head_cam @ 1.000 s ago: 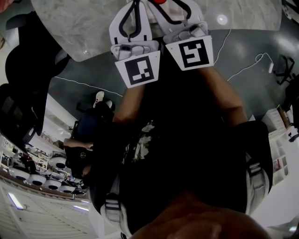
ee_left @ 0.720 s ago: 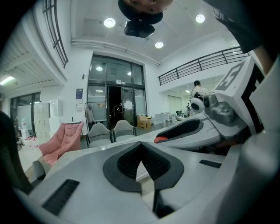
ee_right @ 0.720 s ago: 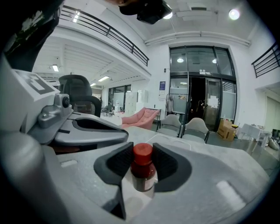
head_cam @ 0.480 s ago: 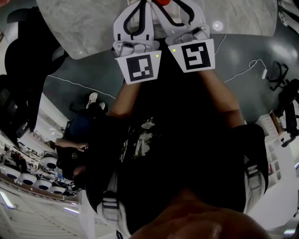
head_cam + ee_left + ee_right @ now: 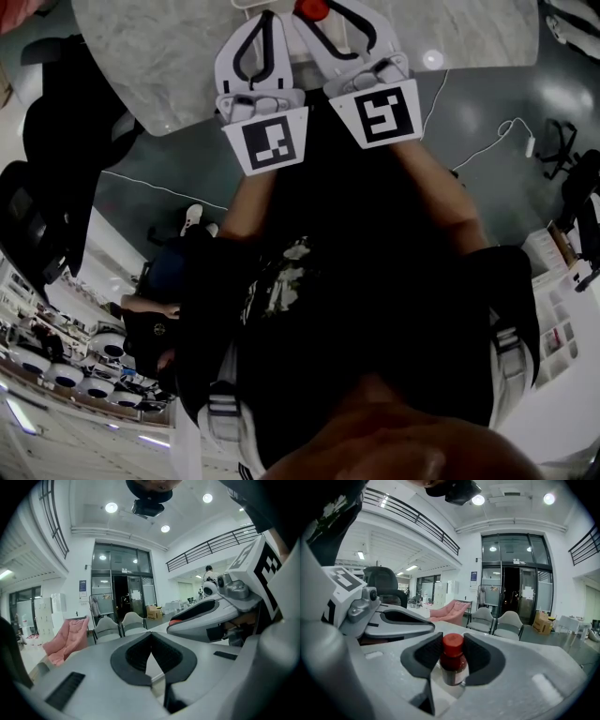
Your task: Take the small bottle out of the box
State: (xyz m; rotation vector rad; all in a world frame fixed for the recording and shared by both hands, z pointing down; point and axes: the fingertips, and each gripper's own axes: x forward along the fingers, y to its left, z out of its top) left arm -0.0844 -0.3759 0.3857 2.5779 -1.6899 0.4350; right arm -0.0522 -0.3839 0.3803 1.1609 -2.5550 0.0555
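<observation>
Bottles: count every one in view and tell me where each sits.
1. The small bottle, red-capped, is gripped between the pads of the right tongs. The left tongs are shut on nothing. More bottles may be hidden outside these views.

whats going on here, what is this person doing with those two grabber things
A person holds a gripper in each hand over the edge of a marble table. The right gripper is clamped on a small dark bottle, whose red cap shows between the pads. The left gripper sits right beside it, closed with nothing in it. The box the bottle came from is not in view.
</observation>
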